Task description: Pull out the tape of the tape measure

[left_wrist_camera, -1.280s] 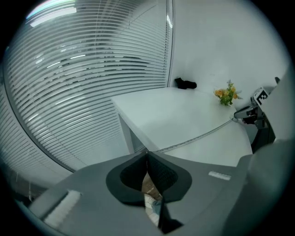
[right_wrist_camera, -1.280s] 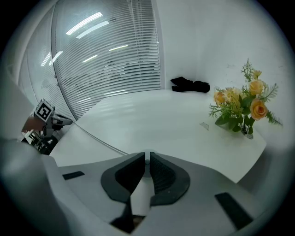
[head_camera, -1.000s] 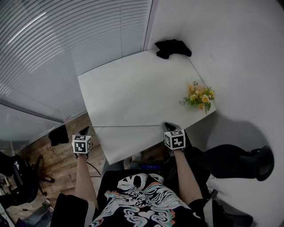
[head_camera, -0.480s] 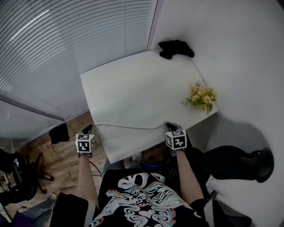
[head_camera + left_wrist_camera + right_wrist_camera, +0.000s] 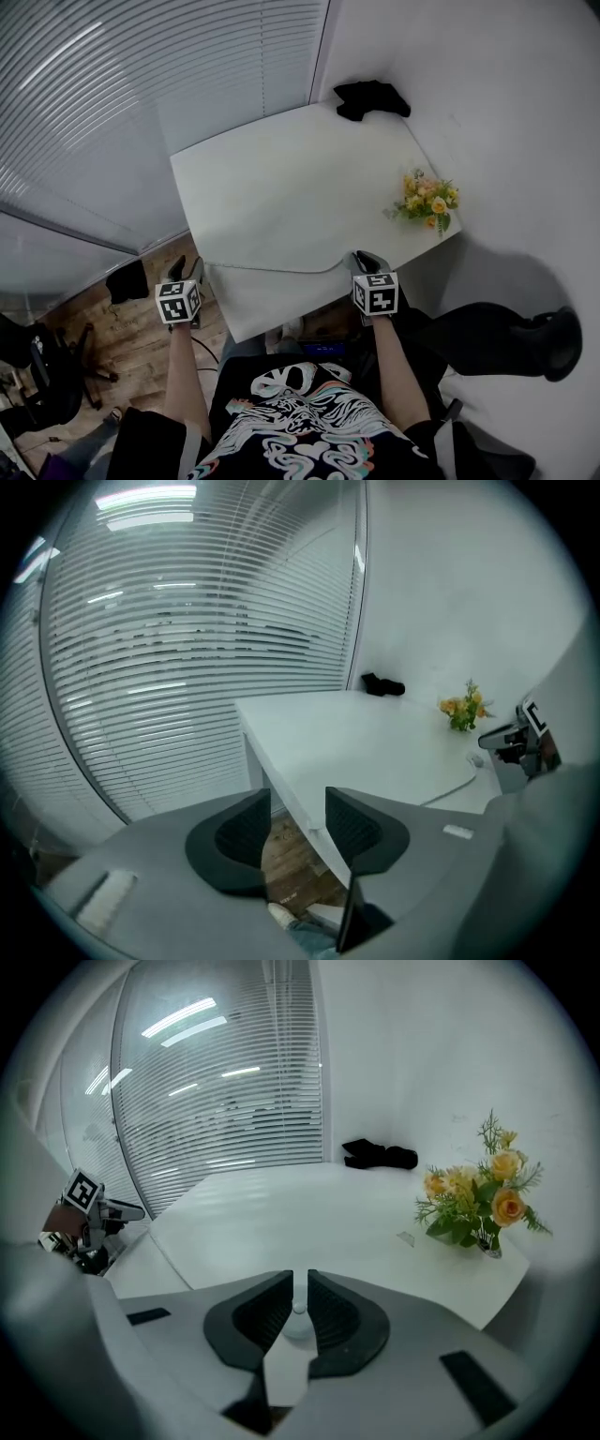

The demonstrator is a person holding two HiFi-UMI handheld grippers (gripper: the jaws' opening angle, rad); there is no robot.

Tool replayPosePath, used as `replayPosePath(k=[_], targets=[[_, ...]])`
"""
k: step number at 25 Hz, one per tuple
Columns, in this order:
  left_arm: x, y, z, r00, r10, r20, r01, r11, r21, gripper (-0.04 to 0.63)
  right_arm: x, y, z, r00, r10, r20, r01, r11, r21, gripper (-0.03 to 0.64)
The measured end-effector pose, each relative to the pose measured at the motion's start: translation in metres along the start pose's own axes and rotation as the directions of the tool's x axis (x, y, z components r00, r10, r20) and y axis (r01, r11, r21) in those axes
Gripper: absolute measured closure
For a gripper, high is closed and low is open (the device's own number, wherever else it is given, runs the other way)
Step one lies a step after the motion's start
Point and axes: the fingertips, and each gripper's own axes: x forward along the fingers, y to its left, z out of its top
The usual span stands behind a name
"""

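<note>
Where the white rectangular table ends on its left side, the left gripper hangs just off that edge, over the brown wooden floor. Its jaws have just been opening and stand wide apart. Nothing is between them; only floor and table edge show through the gap.

A thin pale line crosses the near part of the table from that left edge to the right gripper. White on white, it reads as the drawn-out tape, though a seam cannot be ruled out. Its free end cannot be made out.

The right gripper sits at the table's near edge, jaws narrow, pinching a small white round tape-measure case with a centre button.

Judgement: the tape's long axis runs left to right along the table's near edge, and the case lies well apart from the left gripper. The left gripper is the nearer one to the loose end. Any further pull would go leftward, away from the case.

Surface: smooth matt white, bare at centre. Room: grey slatted blinds left of the table, a crumpled black cloth at its far corner, a yellow-and-orange flower bunch at its right edge, and a plain white wall beyond.
</note>
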Motion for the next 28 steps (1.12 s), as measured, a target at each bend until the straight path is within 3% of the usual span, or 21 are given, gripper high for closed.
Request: replayPosePath(k=[3,5,9,16,18,22,28], targets=[[-0.007,-0.013,0.021,0.998,-0.026,0.059,0.026,1.0,-0.004,0.414,-0.009,-0.001,0.01,0.999,-0.016,0.045,0.015,1.0,0.016,0.573],[-0.014,-0.028,0.04,0.993,-0.051,0.104,0.049,0.998,0.027,0.423,-0.019,0.0,0.023,0.995,-0.035,0.094,0.034,0.999,0.017,0.609],[-0.03,-0.061,0.078,0.974,-0.098,0.203,0.081,0.993,0.091,0.456,-0.039,0.012,0.046,0.98,-0.034,0.197,0.033,0.999,0.007,0.614],[-0.063,-0.098,0.131,0.927,-0.12,0.355,0.076,0.988,0.134,0.589,-0.082,0.035,0.086,0.923,-0.017,0.385,0.006,1.0,0.029,0.614],[-0.069,-0.104,0.141,0.917,-0.126,0.379,0.079,0.987,0.137,0.592,-0.092,0.038,0.096,0.904,-0.023,0.428,0.01,0.999,0.033,0.614],[-0.076,-0.113,0.15,0.902,-0.144,0.407,0.099,0.987,0.13,0.594,-0.103,0.041,0.105,0.885,-0.029,0.465,0.02,1.0,0.024,0.615],[-0.084,-0.12,0.156,0.886,-0.155,0.437,0.106,0.985,0.134,0.594,-0.103,0.046,0.108,0.885,-0.018,0.465,0.015,1.0,0.01,0.615]])
